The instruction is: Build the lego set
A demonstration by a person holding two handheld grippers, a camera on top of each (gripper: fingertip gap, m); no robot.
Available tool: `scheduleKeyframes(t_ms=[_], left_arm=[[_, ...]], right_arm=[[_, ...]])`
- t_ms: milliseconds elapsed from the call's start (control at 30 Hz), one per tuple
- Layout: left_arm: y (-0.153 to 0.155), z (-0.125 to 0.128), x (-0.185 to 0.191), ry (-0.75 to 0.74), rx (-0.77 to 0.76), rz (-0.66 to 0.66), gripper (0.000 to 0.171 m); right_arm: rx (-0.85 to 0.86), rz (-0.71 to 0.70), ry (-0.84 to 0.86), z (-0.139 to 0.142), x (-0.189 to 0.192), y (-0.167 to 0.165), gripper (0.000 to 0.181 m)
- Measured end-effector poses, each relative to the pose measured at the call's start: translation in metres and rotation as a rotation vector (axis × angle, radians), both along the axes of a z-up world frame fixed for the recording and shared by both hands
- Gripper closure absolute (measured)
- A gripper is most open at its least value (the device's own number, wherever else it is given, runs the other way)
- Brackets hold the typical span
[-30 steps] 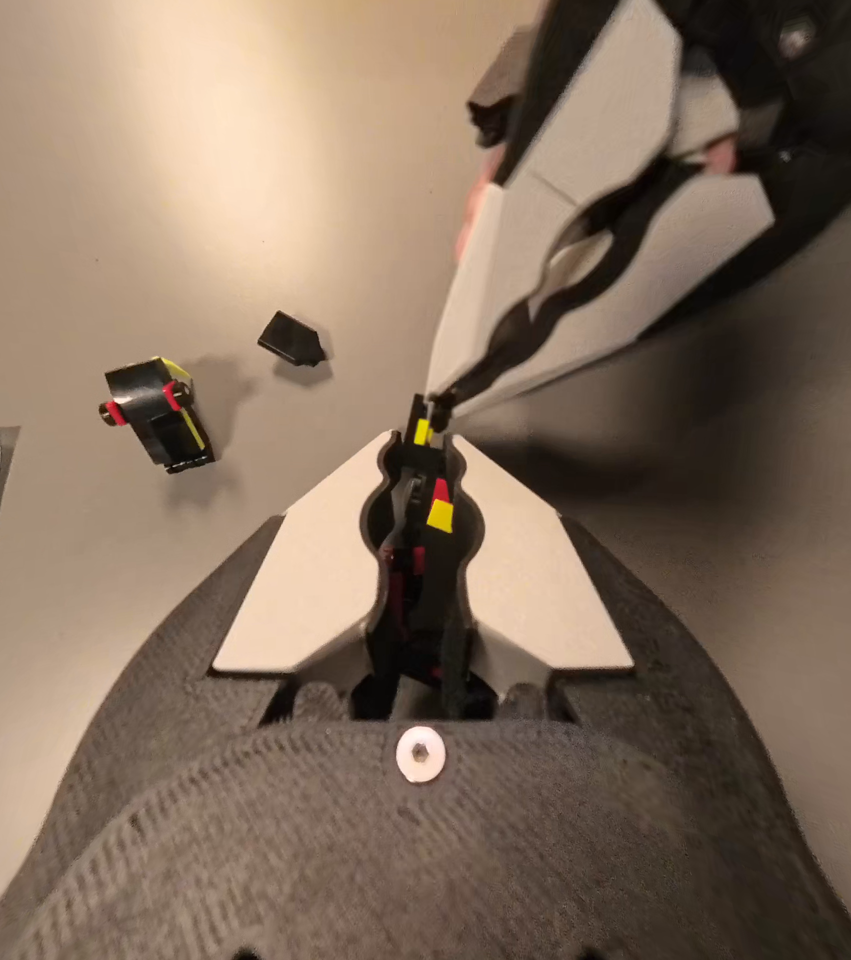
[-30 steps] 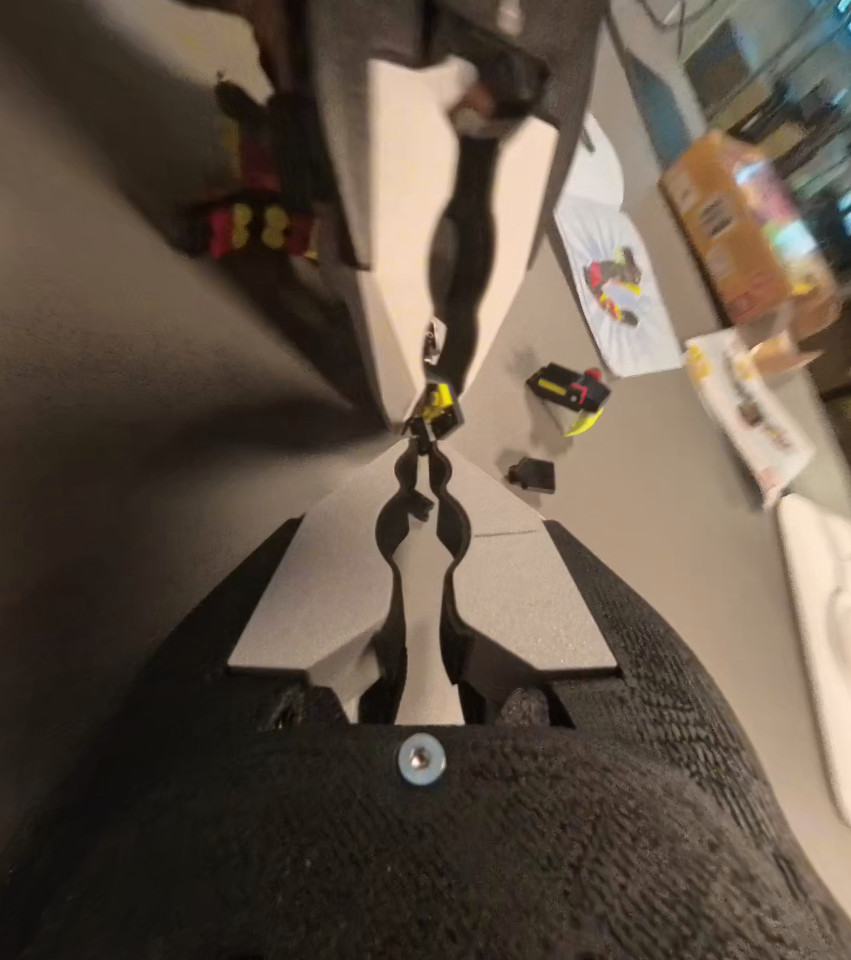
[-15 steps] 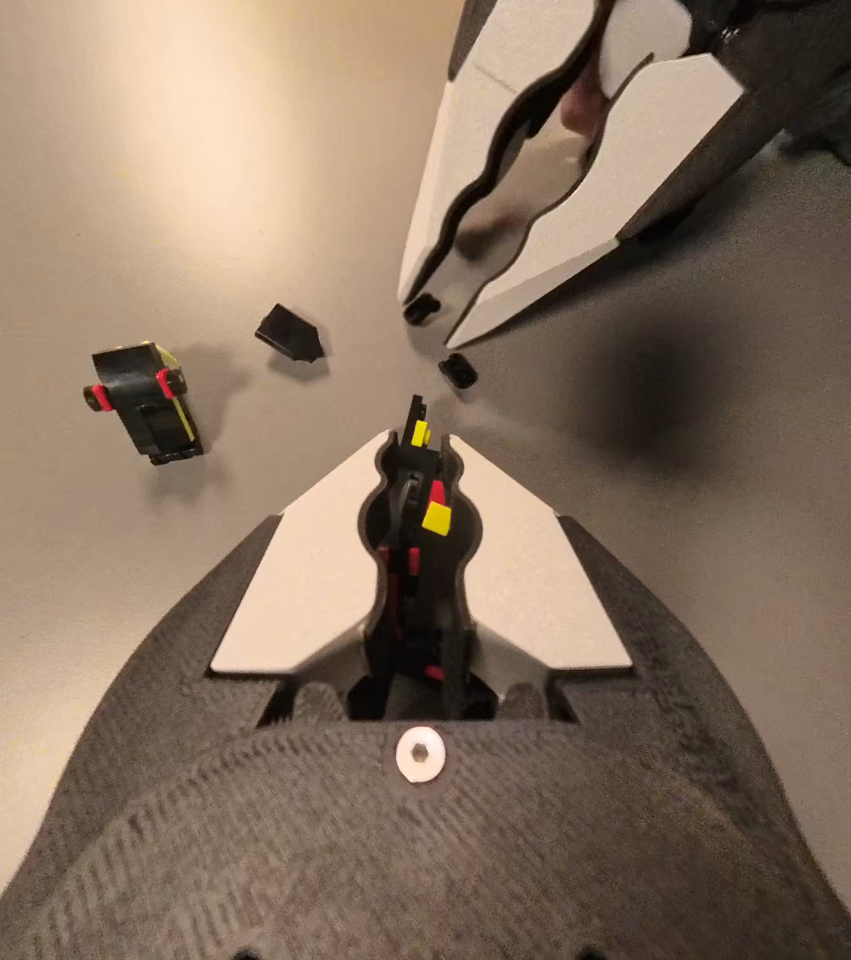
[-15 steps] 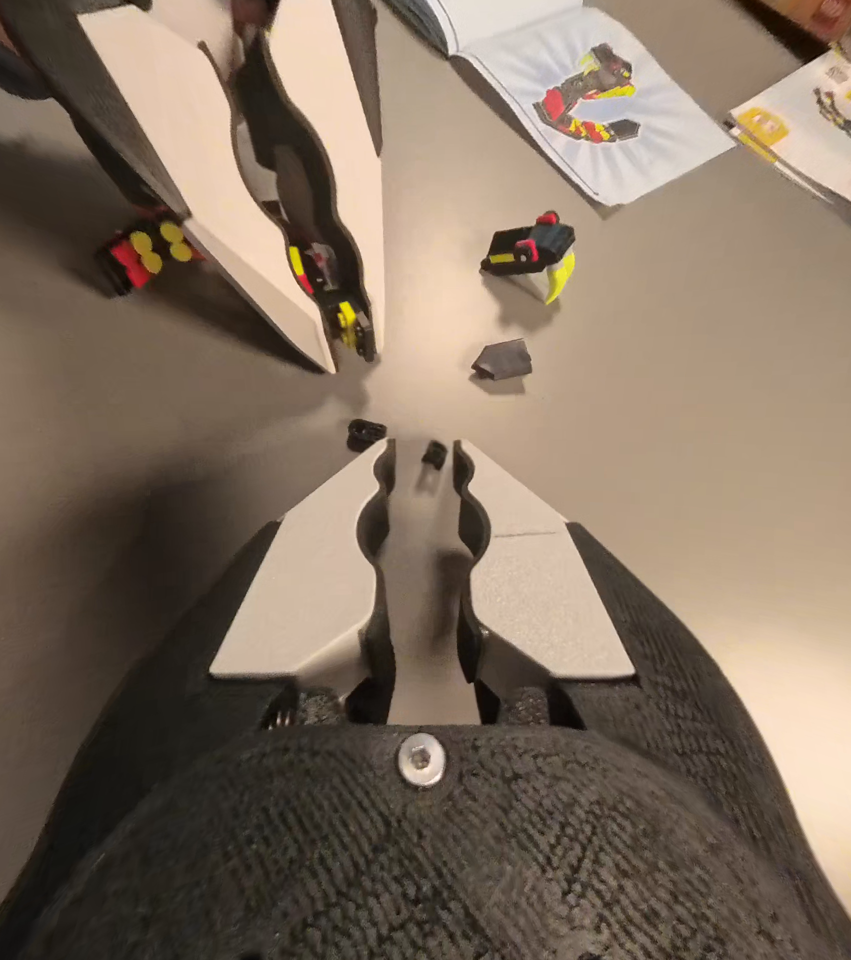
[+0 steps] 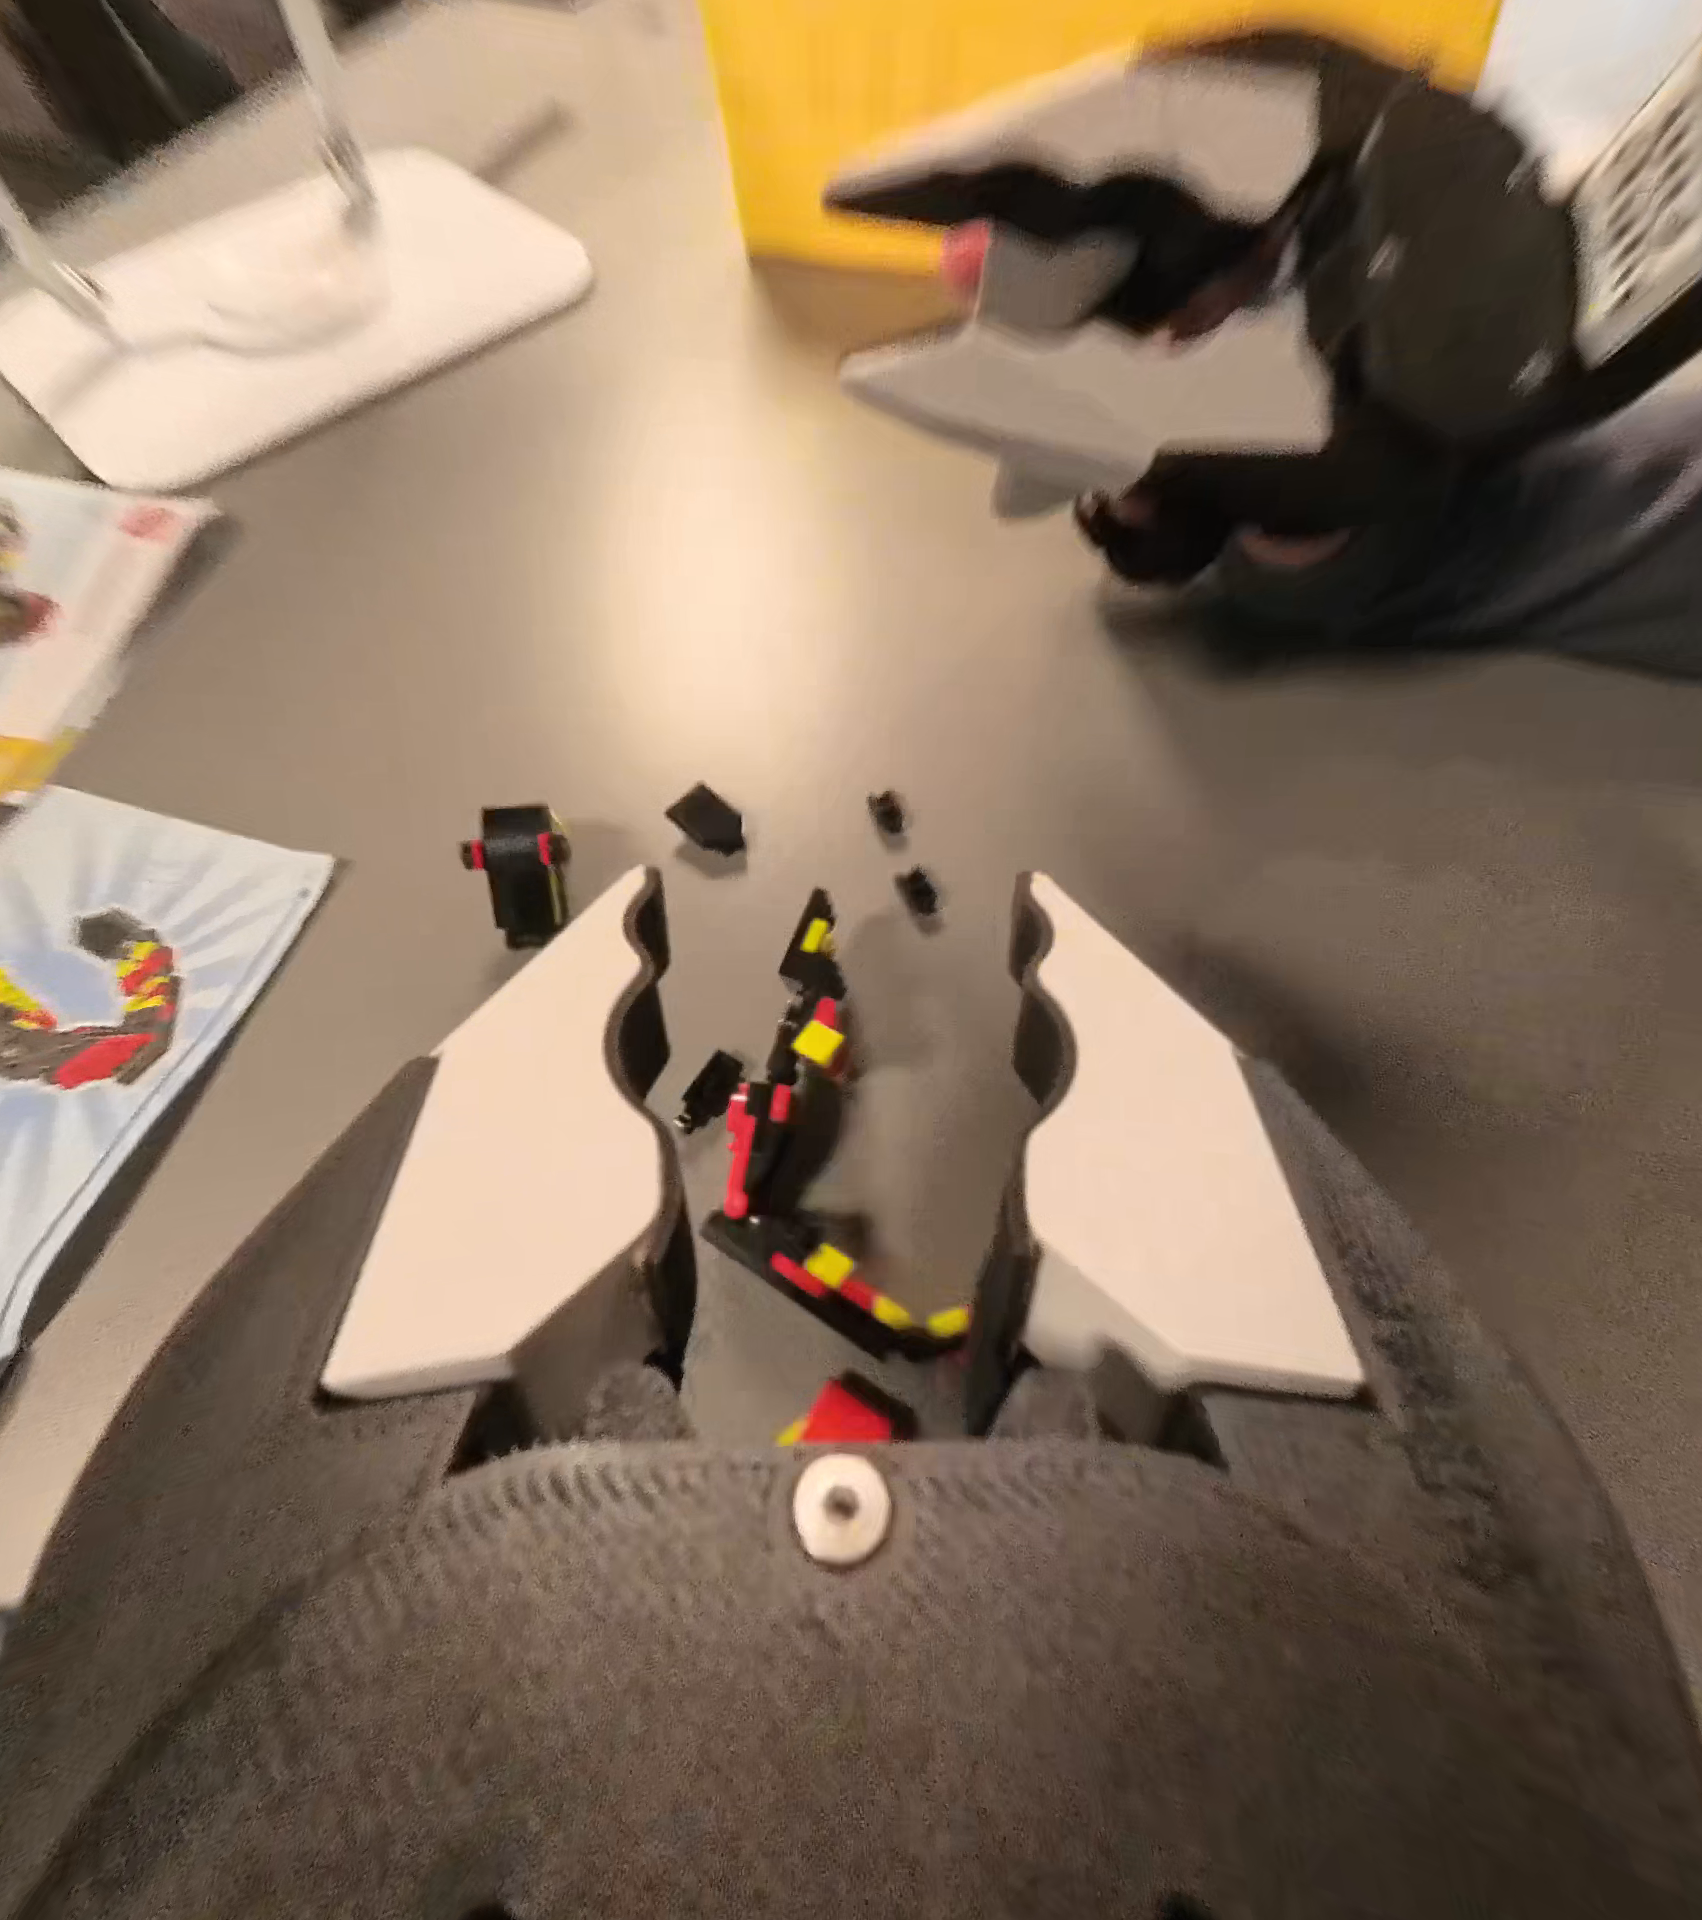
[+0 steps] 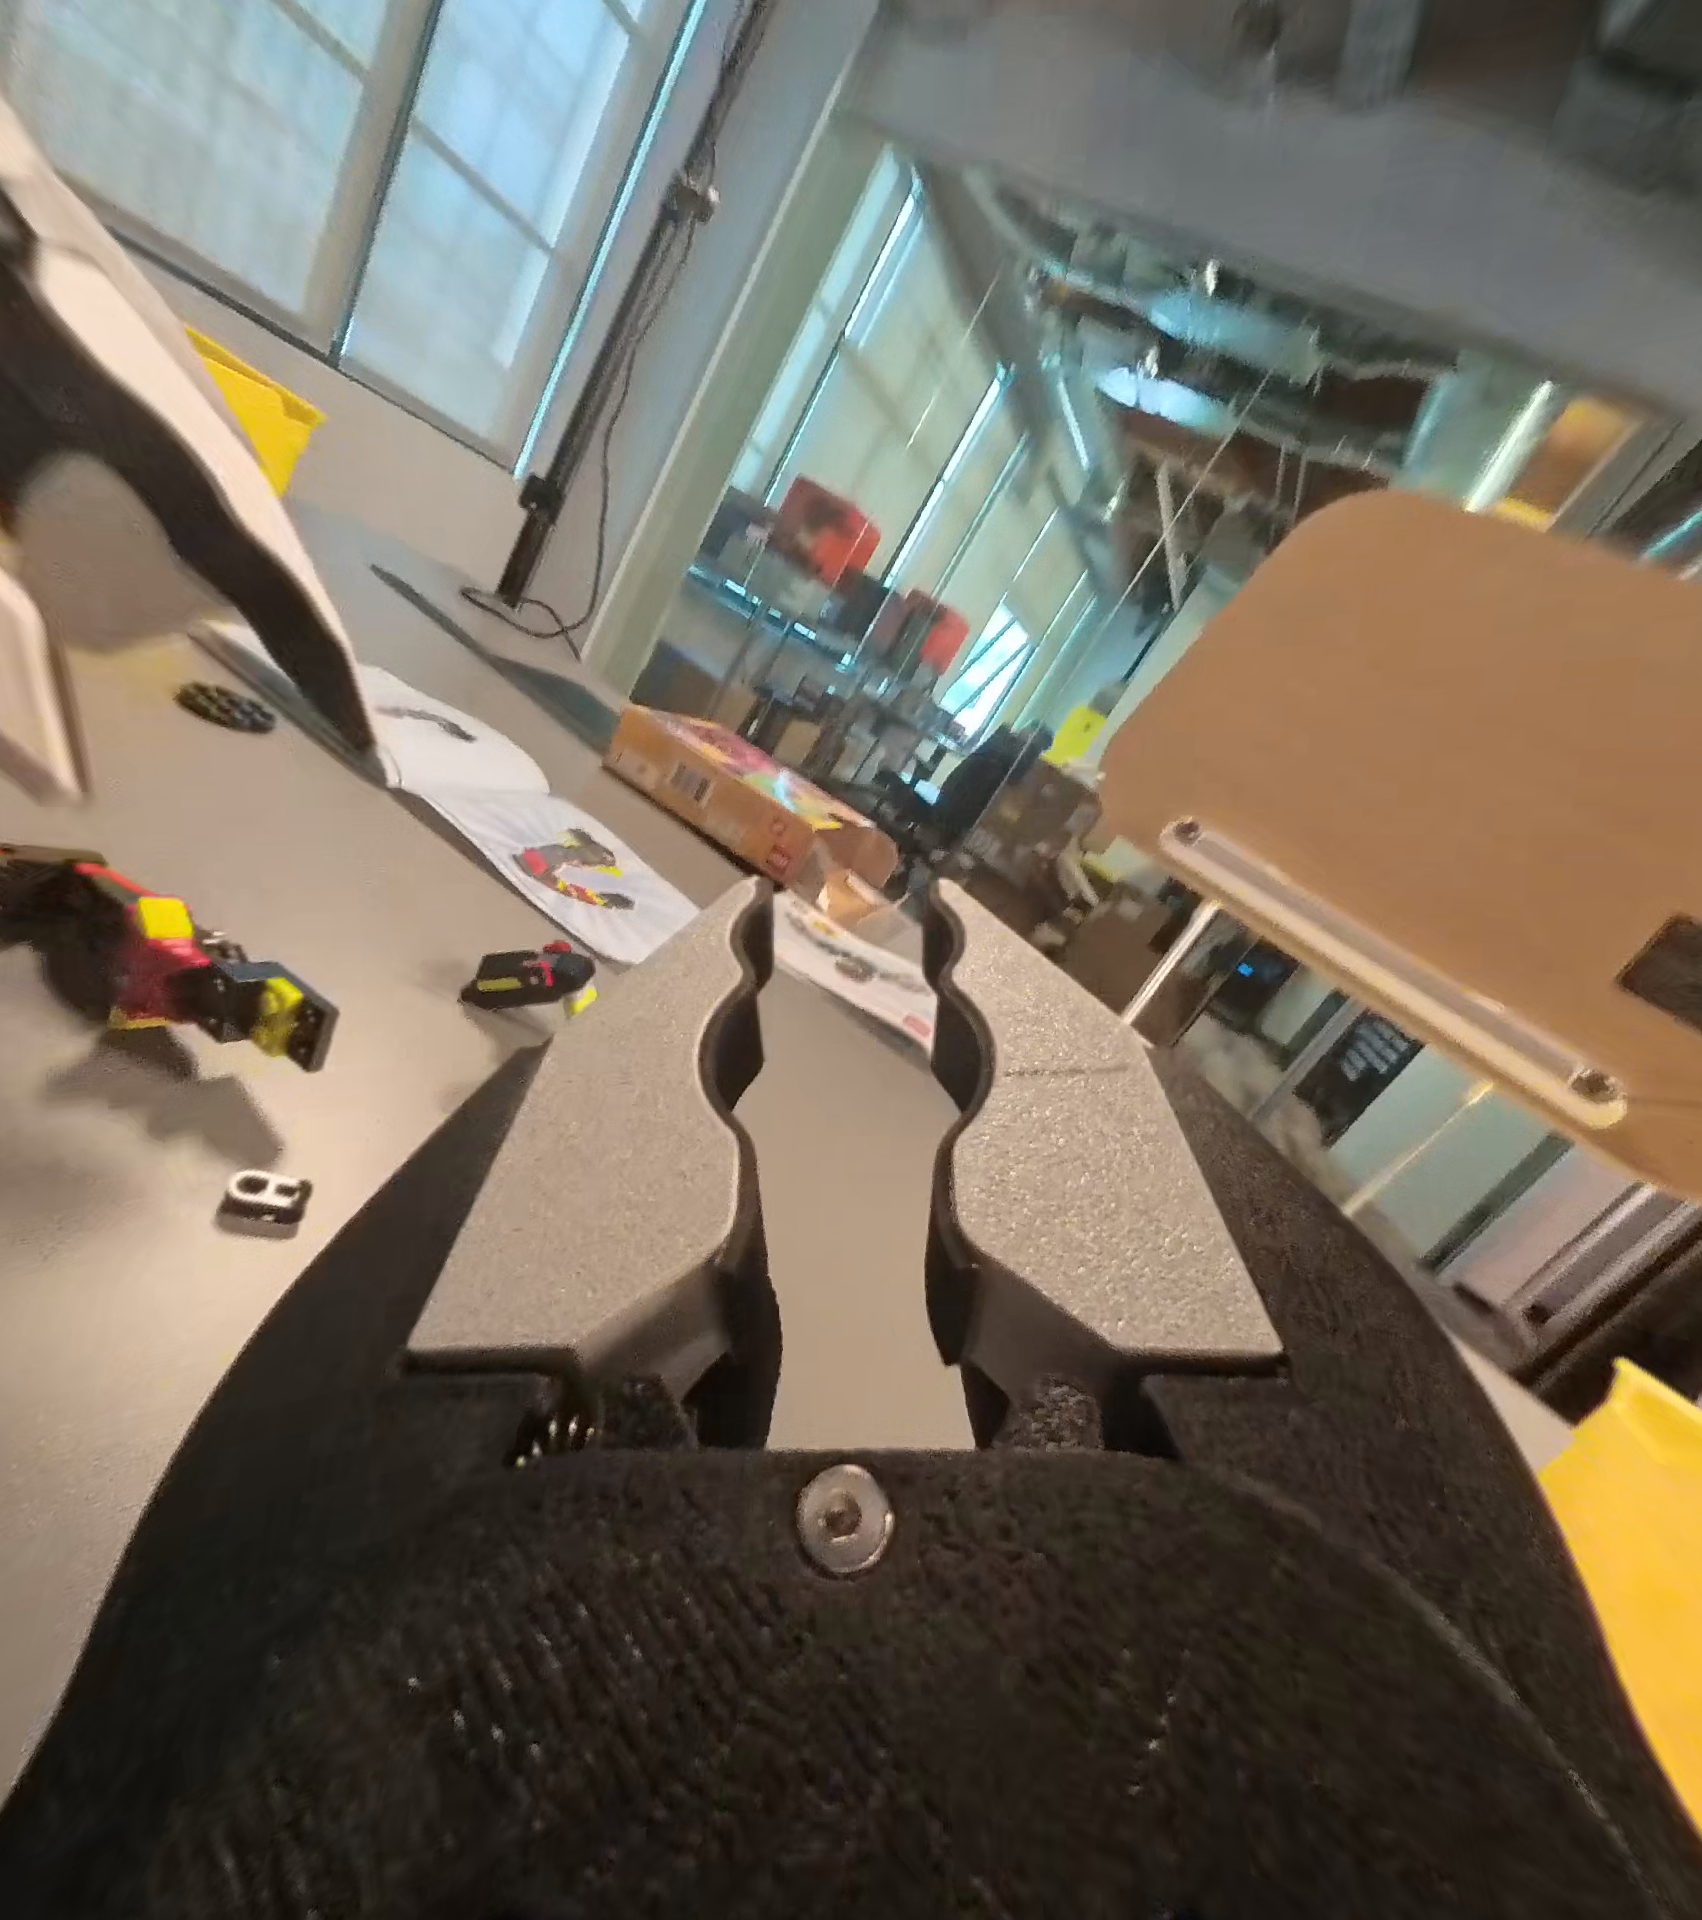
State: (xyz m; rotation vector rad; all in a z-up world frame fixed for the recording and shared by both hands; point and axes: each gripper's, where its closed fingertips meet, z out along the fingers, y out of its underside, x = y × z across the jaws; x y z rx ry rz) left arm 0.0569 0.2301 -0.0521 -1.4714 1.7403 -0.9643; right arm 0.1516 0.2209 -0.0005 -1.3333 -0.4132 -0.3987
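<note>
1. Both my grippers have their jaws spread apart, and neither one holds anything.
2. My left gripper (image 5: 836,914) is wide open above the grey table (image 5: 1346,987). The long black, red and yellow lego build (image 5: 800,1101) lies on the table between its fingers, touching neither.
3. My right gripper (image 6: 847,914) is open too, with only bare table between its fingers.
4. Near the build lie a black chunk with red pegs (image 5: 520,868), a black sloped piece (image 5: 707,816) and two tiny black pieces (image 5: 914,888).
5. An open instruction booklet (image 5: 47,1049) lies to the left.
6. A lego box (image 6: 743,795) sits farther back.
</note>
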Motion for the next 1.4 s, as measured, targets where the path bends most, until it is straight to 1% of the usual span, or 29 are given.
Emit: scheduleKeyframes(t_ms=[100,167,200,267,400,467,567,667,733,833,933,1100,1200,1267,1400], left_arm=[[-0.016,0.040,-0.036,-0.209,0.011,0.081,0.100],[-0.020,0.056,-0.075,-0.314,0.077,0.185,0.099],[-0.018,0.060,-0.100,-0.350,0.121,0.261,0.099],[-0.013,0.063,-0.154,-0.382,0.170,0.431,0.102],[-0.016,0.054,-0.258,-0.359,0.116,0.752,0.102],[-0.018,0.052,-0.305,-0.365,0.134,0.900,0.102],[-0.016,0.059,-0.361,-0.413,0.198,1.092,0.100],[0.002,0.072,-0.414,-0.491,0.332,1.336,0.090],[0.014,0.075,-0.438,-0.524,0.371,1.444,0.082],[0.035,0.072,-0.450,-0.533,0.356,1.485,0.068],[0.061,0.073,-0.455,-0.495,0.362,1.466,0.065],[0.099,0.087,-0.452,-0.538,0.332,1.371,0.071],[0.120,0.091,-0.447,-0.557,0.315,1.325,0.075],[0.131,0.093,-0.441,-0.563,0.304,1.291,0.080],[0.153,0.088,-0.433,-0.506,0.322,1.256,0.088]], right_arm=[[0.067,0.034,-0.005,0.011,-0.008,-0.008,0.155],[0.099,0.088,0.038,0.018,-0.013,-0.013,0.155],[0.108,0.104,0.054,0.020,-0.015,-0.014,0.154],[0.109,0.125,0.061,0.020,-0.019,-0.014,0.152],[0.106,0.152,0.013,0.014,-0.026,-0.008,0.152],[0.094,0.164,0.029,0.013,-0.025,0.001,0.152],[0.086,0.175,0.060,0.012,-0.022,0.015,0.150],[0.084,0.151,0.076,0.013,-0.016,0.024,0.147],[0.090,0.110,0.078,0.014,-0.009,0.027,0.145],[0.102,0.022,0.072,0.016,0.004,0.032,0.143],[0.110,-0.081,0.064,0.017,0.022,0.040,0.142],[0.115,-0.227,0.067,0.018,0.047,0.050,0.141],[0.117,-0.302,0.064,0.018,0.059,0.050,0.141],[0.115,-0.336,0.069,0.017,0.066,0.050,0.142],[0.117,-0.384,0.089,0.017,0.076,0.051,0.142]])
